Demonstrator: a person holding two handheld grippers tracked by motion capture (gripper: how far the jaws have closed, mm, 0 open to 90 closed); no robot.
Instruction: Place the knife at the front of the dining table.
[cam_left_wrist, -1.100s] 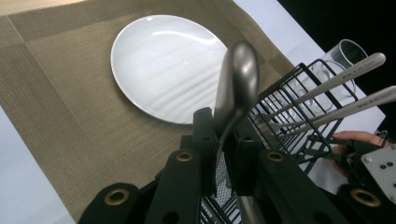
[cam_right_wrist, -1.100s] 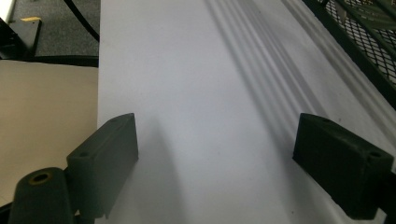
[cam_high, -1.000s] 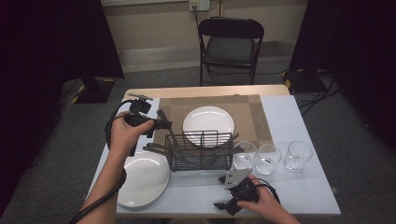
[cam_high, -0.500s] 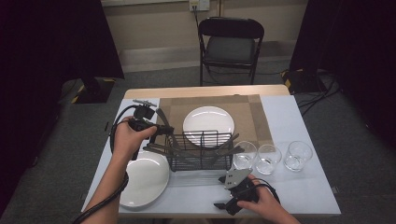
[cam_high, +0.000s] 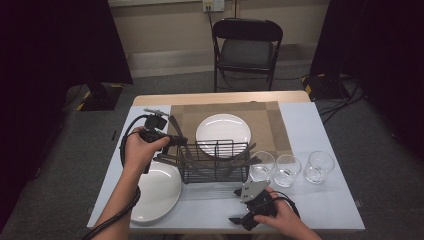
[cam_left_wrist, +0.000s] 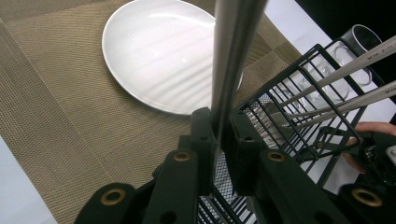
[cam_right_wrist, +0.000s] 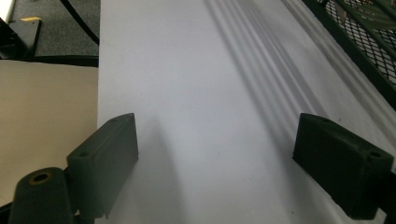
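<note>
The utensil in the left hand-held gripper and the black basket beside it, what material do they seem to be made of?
The utensil looks like brushed metal, probably stainless steel: it is grey with a soft lengthwise sheen. The basket appears to be metal wire and fine mesh with a black coating; whether that coating is paint or plastic cannot be told.

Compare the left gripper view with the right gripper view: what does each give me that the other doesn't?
The left gripper view gives the left gripper shut on a metal utensil handle, above the white plate on the woven placemat, with glasses beyond the basket. The right gripper view gives the right gripper open, low over bare white tabletop. Both take in the black wire basket.
</note>
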